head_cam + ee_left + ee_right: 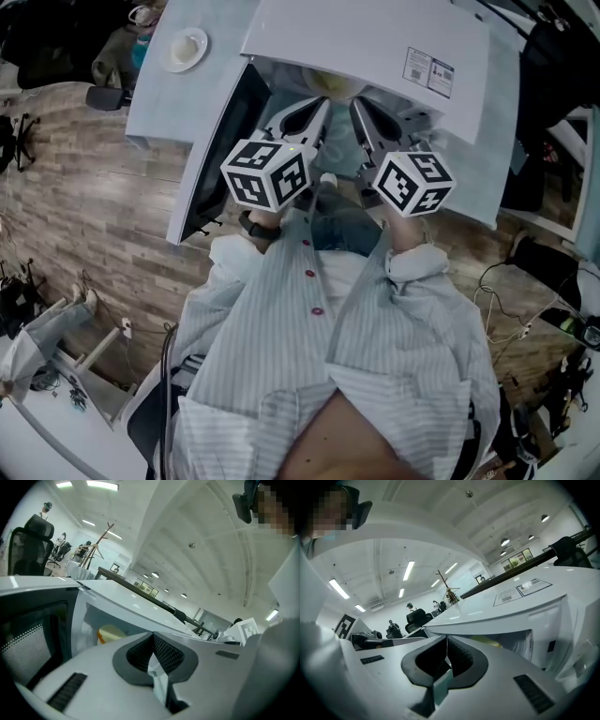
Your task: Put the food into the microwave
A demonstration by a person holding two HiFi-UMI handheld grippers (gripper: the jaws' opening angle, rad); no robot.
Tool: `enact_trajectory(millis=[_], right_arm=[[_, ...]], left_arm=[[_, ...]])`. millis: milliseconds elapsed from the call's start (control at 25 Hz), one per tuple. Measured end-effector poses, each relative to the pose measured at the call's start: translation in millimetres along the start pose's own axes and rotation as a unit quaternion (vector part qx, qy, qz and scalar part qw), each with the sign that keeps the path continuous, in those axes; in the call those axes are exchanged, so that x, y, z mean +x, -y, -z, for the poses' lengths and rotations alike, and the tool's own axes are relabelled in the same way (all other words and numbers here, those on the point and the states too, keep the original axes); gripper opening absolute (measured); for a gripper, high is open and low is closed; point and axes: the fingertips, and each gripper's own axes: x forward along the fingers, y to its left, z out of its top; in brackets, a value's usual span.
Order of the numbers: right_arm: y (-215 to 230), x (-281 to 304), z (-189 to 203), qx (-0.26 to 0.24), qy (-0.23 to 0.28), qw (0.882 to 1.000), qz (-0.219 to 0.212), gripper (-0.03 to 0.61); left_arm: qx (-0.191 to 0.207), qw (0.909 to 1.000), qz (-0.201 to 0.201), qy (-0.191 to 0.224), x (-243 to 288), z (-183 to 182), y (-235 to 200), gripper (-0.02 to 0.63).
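Note:
A white microwave (pixel 375 42) stands on a pale table (pixel 155 103), its door (pixel 220 141) swung open to the left. A pale yellow food item (pixel 333 82) lies inside the cavity; it also shows in the left gripper view as the food (pixel 111 632) and in the right gripper view as the food (pixel 490 642). My left gripper (pixel 322 105) and right gripper (pixel 359 105) hang side by side just before the opening, pointing into it. The left gripper (pixel 152 635) is shut with nothing between its jaws. The right gripper (pixel 446 640) is likewise shut and empty.
A white plate (pixel 186 49) sits on the table left of the microwave. The open door (pixel 33 634) stands close on my left side. An office chair (pixel 30 545) and distant people are behind. Cables (pixel 506 300) lie on the wooden floor at right.

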Motion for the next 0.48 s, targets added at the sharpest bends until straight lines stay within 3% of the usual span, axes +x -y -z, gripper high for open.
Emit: enact_trajectory(millis=[480], right_arm=[[-6.6, -11.7, -12.4, -0.005, 0.017, 1.000, -0.013, 0.032]], left_arm=[[0.004, 0.9998, 0.021, 0.002, -2.7, -5.5, 12.1, 0.009]])
